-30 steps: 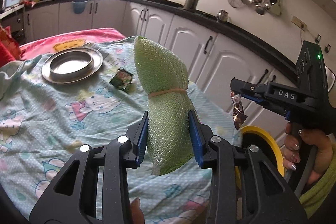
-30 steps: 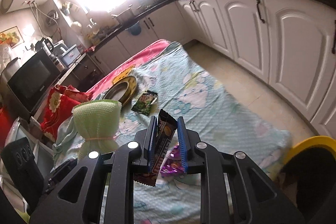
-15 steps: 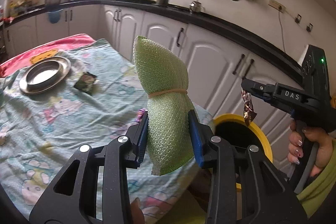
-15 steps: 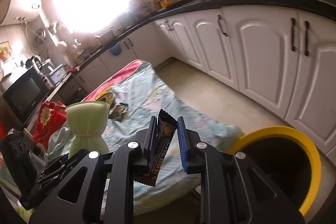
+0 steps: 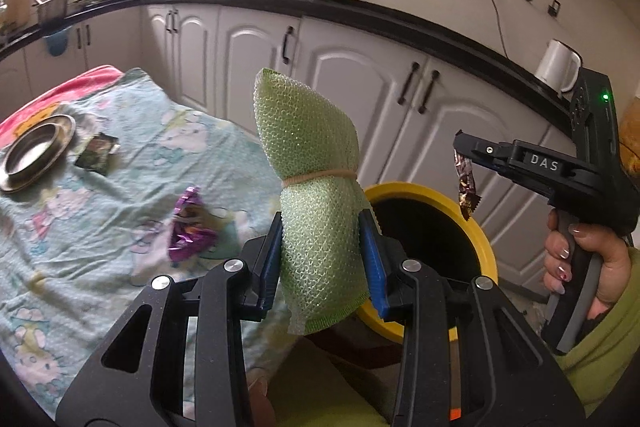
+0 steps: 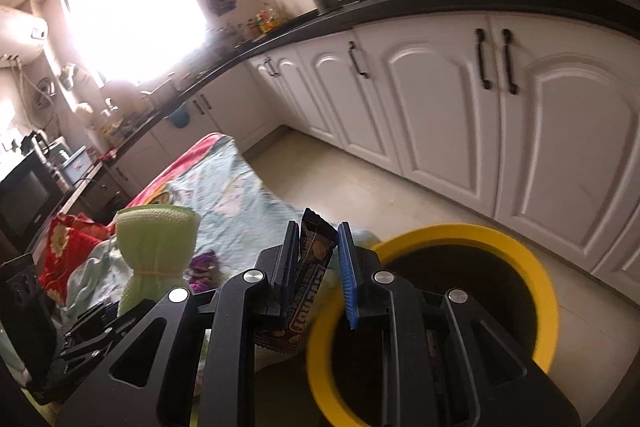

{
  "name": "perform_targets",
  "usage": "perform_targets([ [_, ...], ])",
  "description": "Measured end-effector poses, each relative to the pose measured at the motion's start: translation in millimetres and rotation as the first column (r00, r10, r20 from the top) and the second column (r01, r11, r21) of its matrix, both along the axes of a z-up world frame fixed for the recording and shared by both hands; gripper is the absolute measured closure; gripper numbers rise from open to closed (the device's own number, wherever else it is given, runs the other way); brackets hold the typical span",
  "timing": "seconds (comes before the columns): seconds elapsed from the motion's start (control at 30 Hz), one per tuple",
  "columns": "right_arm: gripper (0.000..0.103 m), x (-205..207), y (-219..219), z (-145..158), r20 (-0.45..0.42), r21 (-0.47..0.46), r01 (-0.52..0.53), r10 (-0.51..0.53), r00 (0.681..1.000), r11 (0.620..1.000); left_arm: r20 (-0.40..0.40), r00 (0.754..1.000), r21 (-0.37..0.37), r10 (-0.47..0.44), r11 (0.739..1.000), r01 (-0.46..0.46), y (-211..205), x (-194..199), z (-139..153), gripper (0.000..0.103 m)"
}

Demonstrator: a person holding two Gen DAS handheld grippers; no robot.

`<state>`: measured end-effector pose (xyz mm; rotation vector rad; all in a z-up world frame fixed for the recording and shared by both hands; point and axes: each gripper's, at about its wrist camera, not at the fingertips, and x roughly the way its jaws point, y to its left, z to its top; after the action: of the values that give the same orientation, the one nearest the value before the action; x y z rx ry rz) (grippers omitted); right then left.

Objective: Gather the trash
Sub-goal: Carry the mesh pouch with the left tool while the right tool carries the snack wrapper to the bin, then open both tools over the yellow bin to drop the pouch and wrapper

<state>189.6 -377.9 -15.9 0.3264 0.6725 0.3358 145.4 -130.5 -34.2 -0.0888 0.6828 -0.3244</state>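
Note:
My left gripper [image 5: 320, 263] is shut on a green foam-net bundle [image 5: 312, 195] tied with a rubber band, held upright beside the yellow-rimmed black bin [image 5: 472, 219]. My right gripper [image 6: 318, 267] is shut on a dark snack wrapper [image 6: 314, 267], which hangs over the bin's left rim [image 6: 520, 247]. The right gripper [image 5: 466, 151] also shows in the left wrist view with the wrapper [image 5: 466, 183] dangling above the bin. A purple wrapper [image 5: 188, 227] and a dark green wrapper [image 5: 98, 157] lie on the cloth-covered table [image 5: 100, 267].
A steel plate [image 5: 34, 155] sits at the table's far left. White cabinets [image 6: 480, 115] under a black counter run behind the bin. A white kettle [image 5: 558, 65] stands on the counter. Tiled floor [image 6: 360, 187] lies between table and cabinets.
Both grippers have swung right, away from the table toward the bin. The right gripper's wrapper now hangs over the bin's rim. Both grips are unchanged.

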Motion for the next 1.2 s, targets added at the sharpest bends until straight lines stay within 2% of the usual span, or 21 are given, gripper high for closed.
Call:
perform_targets([
  [0.3, 0.084, -7, -31, -23, -0.033, -0.014, 0.081, -0.082, 0.996, 0.997, -0.019, 0.997, 0.024, -0.071, 0.997, 0.071, -31, 4, -14, 0.074],
  [0.7, 0.084, -13, -57, -60, -0.120, -0.006, 0.119, -0.119, 0.986, 0.993, -0.108, 0.977, 0.036, -0.183, 0.982, 0.187, -72, 15, -45, 0.073],
  [0.93, 0.082, -16, -67, -74, -0.151, 0.025, 0.130, -0.124, 0.981, 0.991, -0.153, 0.964, 0.062, -0.216, 0.972, 0.228, -94, 19, -59, 0.073],
  [1.2, 0.082, -15, -75, -83, -0.181, 0.056, 0.144, -0.131, 0.975, 0.988, -0.151, 0.962, 0.073, -0.229, 0.968, 0.242, -105, 22, -61, 0.070],
])
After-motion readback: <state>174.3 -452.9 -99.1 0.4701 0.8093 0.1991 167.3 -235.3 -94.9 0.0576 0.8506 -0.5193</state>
